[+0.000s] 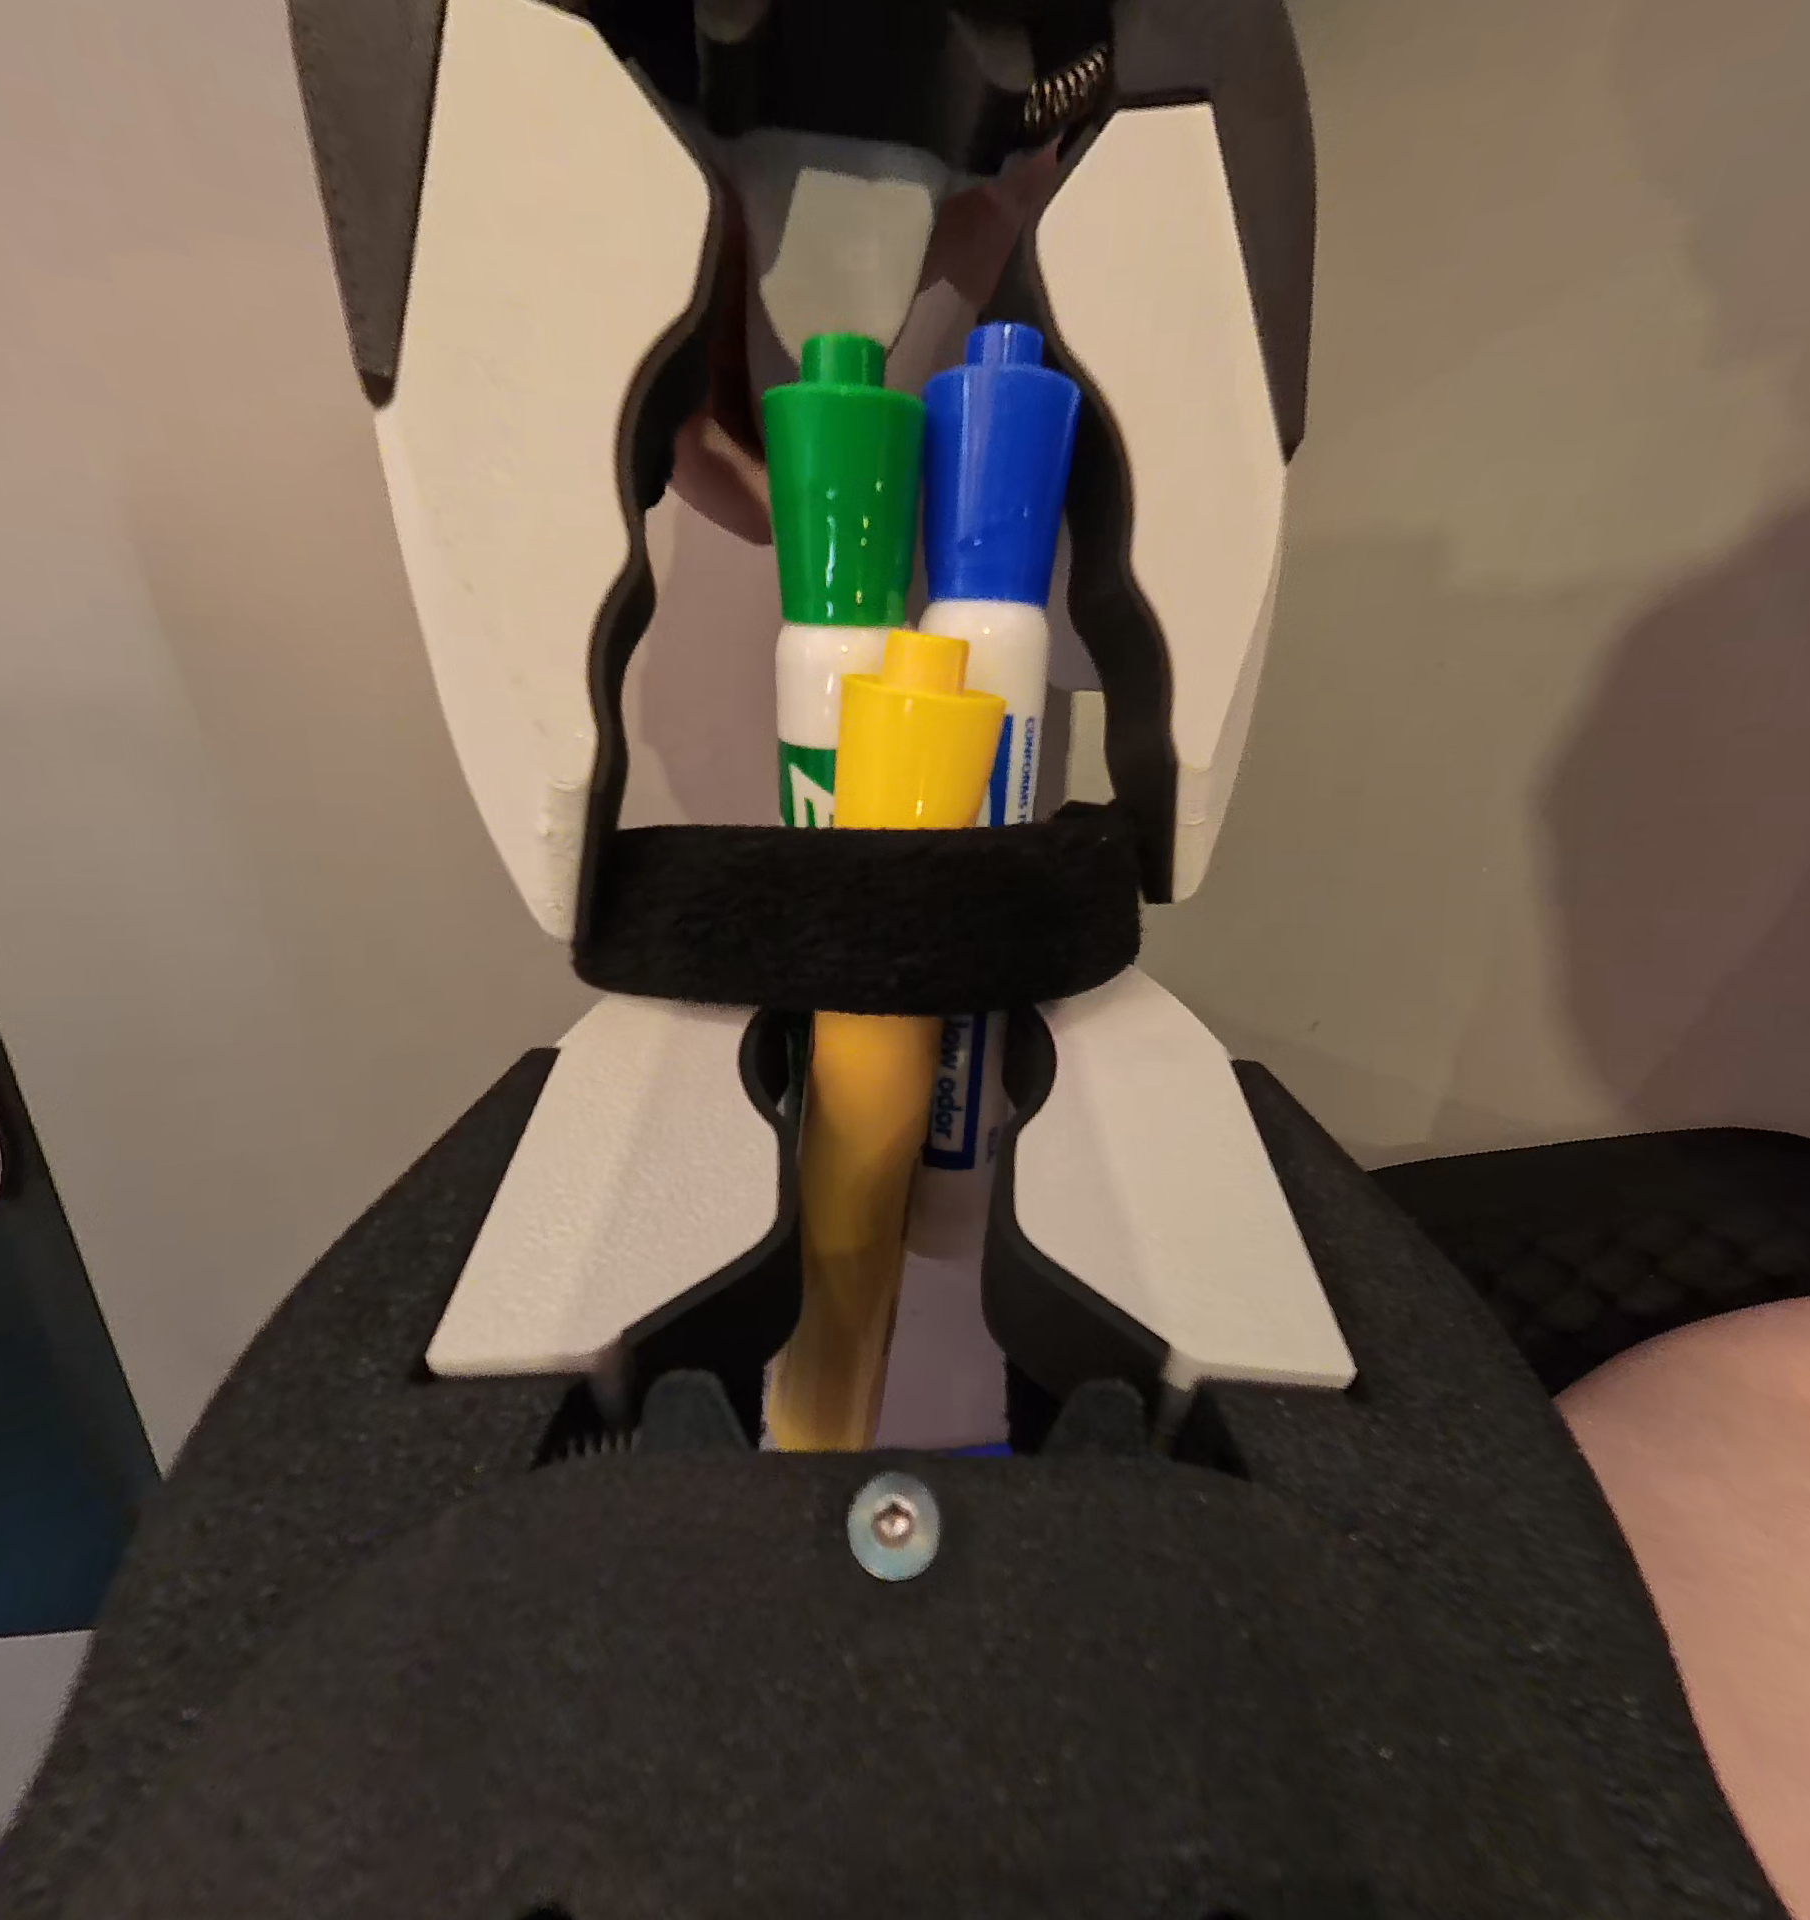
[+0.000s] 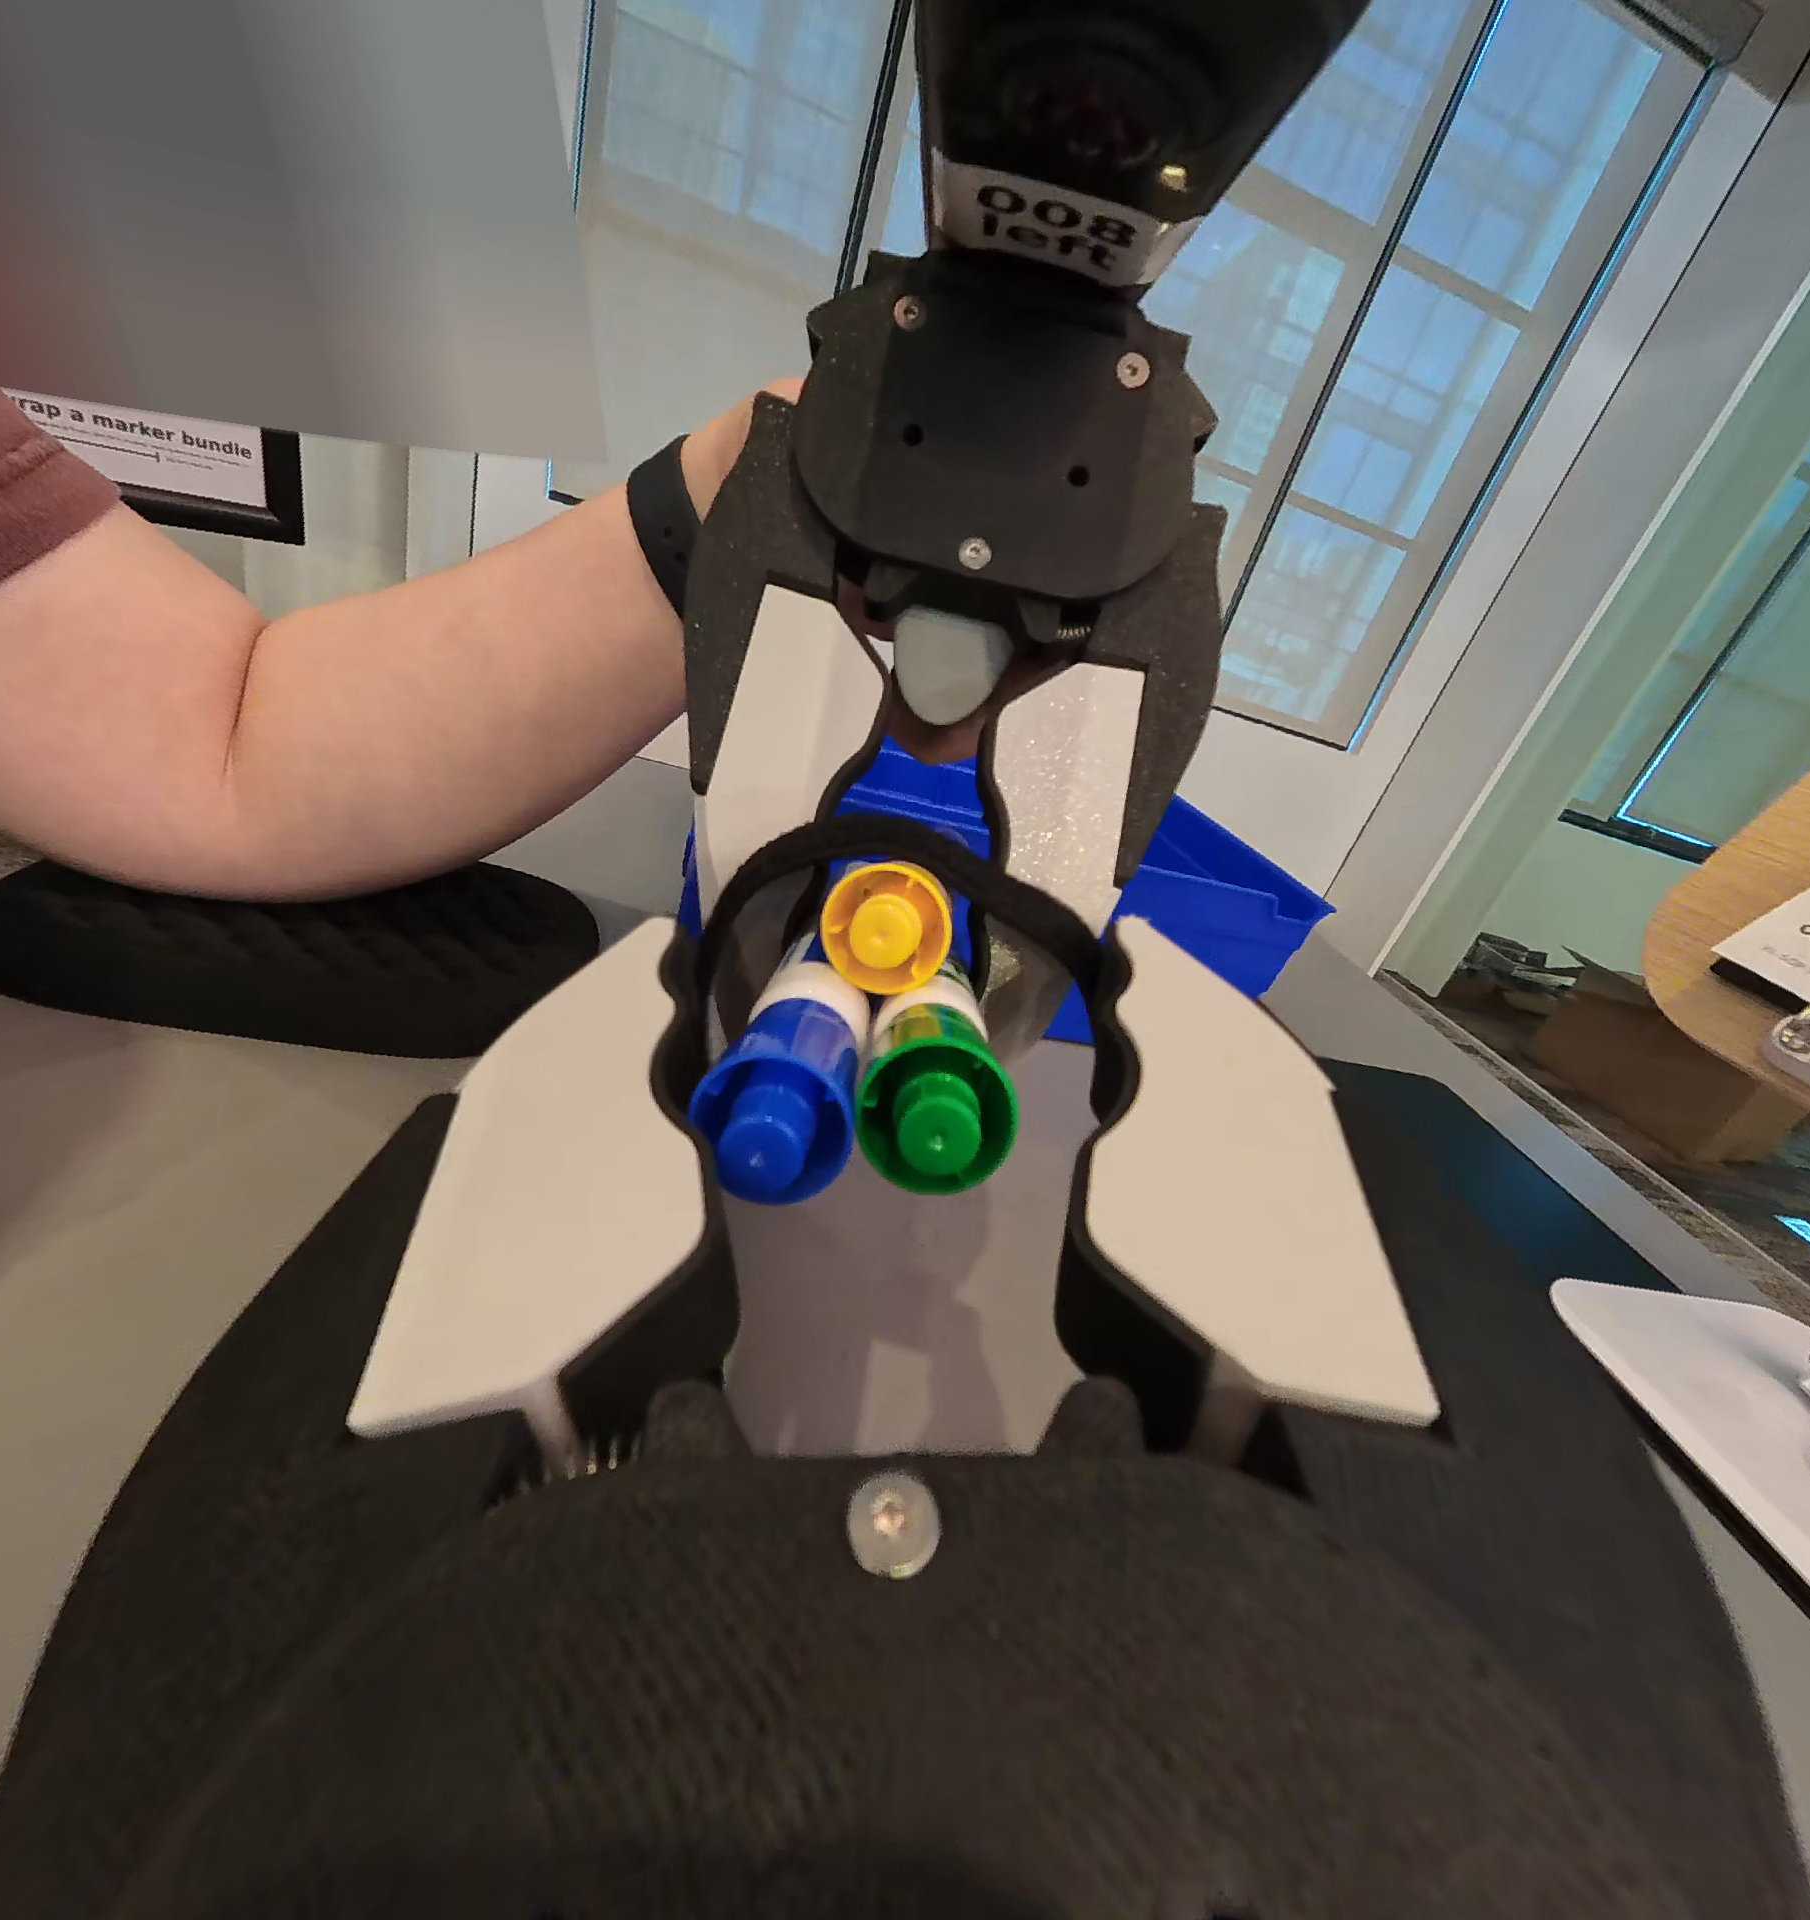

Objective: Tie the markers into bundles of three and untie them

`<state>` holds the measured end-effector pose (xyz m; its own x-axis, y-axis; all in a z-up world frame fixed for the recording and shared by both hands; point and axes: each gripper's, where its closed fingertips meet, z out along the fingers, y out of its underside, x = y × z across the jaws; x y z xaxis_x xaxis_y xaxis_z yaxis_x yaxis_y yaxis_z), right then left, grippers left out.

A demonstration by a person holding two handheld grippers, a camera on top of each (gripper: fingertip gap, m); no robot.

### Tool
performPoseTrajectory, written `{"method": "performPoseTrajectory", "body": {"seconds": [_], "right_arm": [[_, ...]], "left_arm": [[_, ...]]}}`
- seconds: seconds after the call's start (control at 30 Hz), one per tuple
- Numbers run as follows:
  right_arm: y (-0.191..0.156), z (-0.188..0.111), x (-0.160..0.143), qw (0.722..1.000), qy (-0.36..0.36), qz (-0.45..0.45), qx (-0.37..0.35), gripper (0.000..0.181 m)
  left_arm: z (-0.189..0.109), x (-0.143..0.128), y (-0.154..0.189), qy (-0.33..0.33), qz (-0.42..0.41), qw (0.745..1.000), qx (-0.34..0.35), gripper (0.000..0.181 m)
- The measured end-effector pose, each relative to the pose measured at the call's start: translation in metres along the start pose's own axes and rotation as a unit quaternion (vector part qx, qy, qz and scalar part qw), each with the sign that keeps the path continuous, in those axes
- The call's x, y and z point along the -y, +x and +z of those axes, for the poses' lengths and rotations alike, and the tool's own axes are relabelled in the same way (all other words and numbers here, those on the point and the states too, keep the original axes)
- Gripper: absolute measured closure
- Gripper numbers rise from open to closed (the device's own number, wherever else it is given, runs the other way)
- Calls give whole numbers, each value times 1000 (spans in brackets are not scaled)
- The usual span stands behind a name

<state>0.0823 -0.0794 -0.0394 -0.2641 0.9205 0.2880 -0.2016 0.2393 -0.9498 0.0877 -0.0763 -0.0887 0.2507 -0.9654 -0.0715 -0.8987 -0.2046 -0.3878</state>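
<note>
3 markers [image 1: 911, 665] clamped between left gripper [image 1: 896, 1023] fingers, caps toward right gripper [image 2: 896, 940]; black strap [image 1: 854, 914] looped loosely around bundle, seemingly stretched by right gripper's spread fingers.

Left gripper [image 1: 859, 1049]: fingers closed in on the three-marker bundle, gripping the barrels just behind the strap. Right gripper [image 2: 890, 997]: faces the left one head-on, fingertips spread wide, stretching the strap loop from inside; caps pass between its fingers. Left forearm [image 2: 361, 686] bare, extended level, elbow resting down; band [image 2: 662, 520] on the wrist.
</note>
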Motion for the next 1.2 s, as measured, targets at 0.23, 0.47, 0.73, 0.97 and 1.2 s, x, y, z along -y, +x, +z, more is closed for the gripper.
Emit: {"method": "performPoseTrajectory", "body": {"seconds": [0.23,0.47,0.73,0.97,1.2], "right_arm": [[0,0,-8,1000,-17,12,4,117],[0,0,-17,999,-30,27,11,122],[0,1,-24,998,-47,46,15,130],[-3,2,-26,997,-58,39,18,127],[-6,3,-31,996,-82,-15,15,126]], "left_arm": [[1,-5,-1,-13,-8,1000,0,143],[3,-11,-2,-28,-14,999,5,143],[1,-13,-5,-31,-19,999,10,143],[1,-15,-4,-33,-21,999,9,143],[1,-17,-2,-35,-25,999,0,143]]}}
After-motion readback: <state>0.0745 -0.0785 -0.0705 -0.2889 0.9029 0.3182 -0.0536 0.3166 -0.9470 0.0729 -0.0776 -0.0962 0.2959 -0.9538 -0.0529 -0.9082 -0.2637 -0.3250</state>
